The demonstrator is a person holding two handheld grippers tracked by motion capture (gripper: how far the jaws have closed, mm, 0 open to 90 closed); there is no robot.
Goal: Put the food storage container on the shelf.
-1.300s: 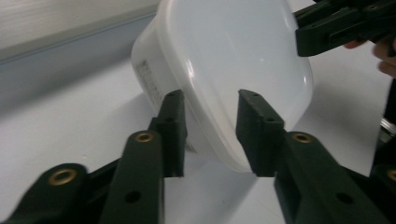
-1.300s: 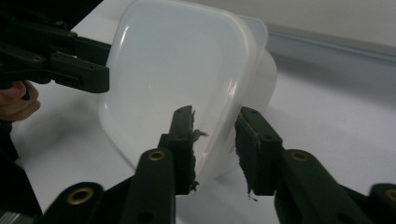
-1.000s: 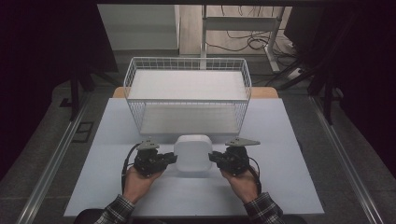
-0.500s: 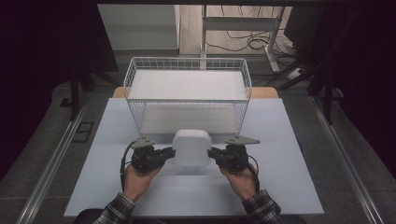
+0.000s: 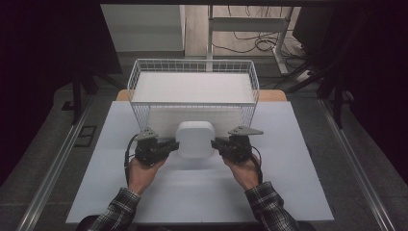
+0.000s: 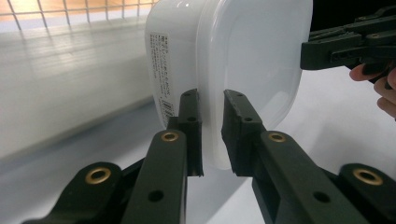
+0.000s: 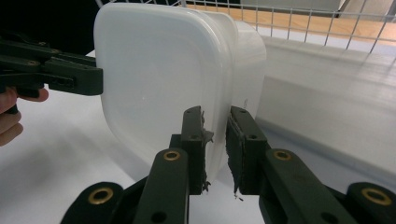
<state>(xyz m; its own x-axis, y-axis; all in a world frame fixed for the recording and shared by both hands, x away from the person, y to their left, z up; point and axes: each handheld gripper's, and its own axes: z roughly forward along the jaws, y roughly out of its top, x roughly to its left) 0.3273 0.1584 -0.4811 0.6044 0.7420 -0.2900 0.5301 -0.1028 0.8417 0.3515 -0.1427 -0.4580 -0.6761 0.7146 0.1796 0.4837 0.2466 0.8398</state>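
Where the person's forearms enter at the near edge of the table (image 5: 298,192), plaid sleeves (image 5: 269,207) lead to two hands, each carrying a black gripper. Left gripper (image 5: 169,146): jaws closed onto the left rim of a white plastic container (image 5: 195,139). In the left gripper view that gripper (image 6: 212,135) has one pad on either face of the lid's edge, pressing on it; a printed label (image 6: 163,74) runs down the container's side wall. Right gripper (image 5: 219,143): likewise clamped, on the container's right rim. In the right gripper view that gripper (image 7: 215,149) pinches the lid's rim between both pads, and small shreds of pad material hang from the jaw edges.

Container: lidded, rounded corners, carried between the two grippers at the table's centre, lid face tilted towards the person. In the gripper views its lower edge appears clear of the white tabletop; I cannot tell this from the high view. It sits just in front of the near wall of a white wire basket (image 5: 144,82), partly overlapping that wall as seen from above.

Basket: rectangular, standing at the table's far side, white sheet lining its floor. Beyond it, cables (image 5: 250,43) lie on the floor.
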